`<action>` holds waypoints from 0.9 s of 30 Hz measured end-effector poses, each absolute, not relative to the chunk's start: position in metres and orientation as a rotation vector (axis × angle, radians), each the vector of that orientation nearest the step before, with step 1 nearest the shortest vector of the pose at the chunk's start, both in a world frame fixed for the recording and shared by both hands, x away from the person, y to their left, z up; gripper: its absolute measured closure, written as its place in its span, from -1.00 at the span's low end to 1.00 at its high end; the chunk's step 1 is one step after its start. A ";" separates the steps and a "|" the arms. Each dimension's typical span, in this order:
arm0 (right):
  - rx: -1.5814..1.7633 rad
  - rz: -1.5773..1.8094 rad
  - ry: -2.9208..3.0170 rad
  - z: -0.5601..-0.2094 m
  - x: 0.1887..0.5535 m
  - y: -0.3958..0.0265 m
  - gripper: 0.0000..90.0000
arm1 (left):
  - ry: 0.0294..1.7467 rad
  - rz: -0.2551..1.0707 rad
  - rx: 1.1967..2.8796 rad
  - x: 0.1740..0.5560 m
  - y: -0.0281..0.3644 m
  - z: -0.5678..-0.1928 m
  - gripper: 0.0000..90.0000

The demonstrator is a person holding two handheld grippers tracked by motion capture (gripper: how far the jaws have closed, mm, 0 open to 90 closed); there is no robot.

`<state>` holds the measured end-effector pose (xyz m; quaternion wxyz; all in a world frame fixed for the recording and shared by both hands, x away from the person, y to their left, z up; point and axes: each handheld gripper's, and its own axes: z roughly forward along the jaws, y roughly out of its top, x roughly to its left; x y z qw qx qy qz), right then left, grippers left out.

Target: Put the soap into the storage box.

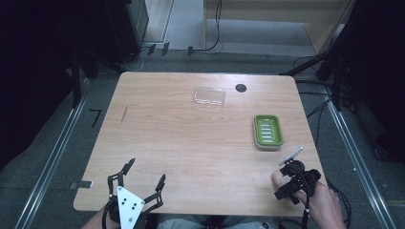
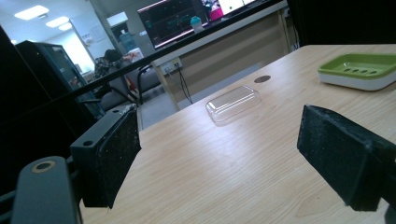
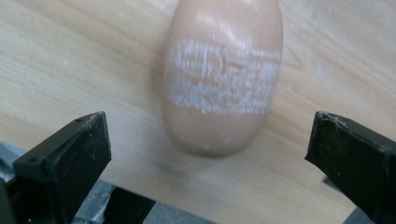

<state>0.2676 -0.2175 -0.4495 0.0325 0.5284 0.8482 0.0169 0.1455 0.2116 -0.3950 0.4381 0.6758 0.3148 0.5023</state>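
Right gripper view: soap bar (image 3: 223, 79) lies lengthwise between gaping tongs (image 3: 208, 149).

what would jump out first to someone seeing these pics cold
The green soap dish stands out at the table's right side, with a clear plastic lid lying apart from it near the far edge. At the near right edge, the right gripper hangs open over a peach oval bar with a whitish band; the left gripper is open too.

Light wooden table (image 1: 191, 138), rounded corners, dark round hole (image 1: 240, 88) near far edge. Clear plastic lid (image 1: 209, 96) lying flat, far ahead of left tongs (image 1: 141, 177). Green soap dish (image 1: 268, 131) on white base, just ahead of right tongs (image 1: 279, 183). Tan oval soap bar (image 3: 222, 77) resting between right tongs' spread jaws.
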 end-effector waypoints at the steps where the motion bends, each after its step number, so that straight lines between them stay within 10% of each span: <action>1: 1.624 0.046 2.616 -0.450 0.269 -0.217 -1.00 | 0.783 1.249 1.680 0.146 0.212 -0.395 -0.69; 27: 1.668 0.025 2.644 -0.467 0.298 -0.213 -1.00 | 0.782 1.248 1.681 0.146 0.212 -0.395 -0.69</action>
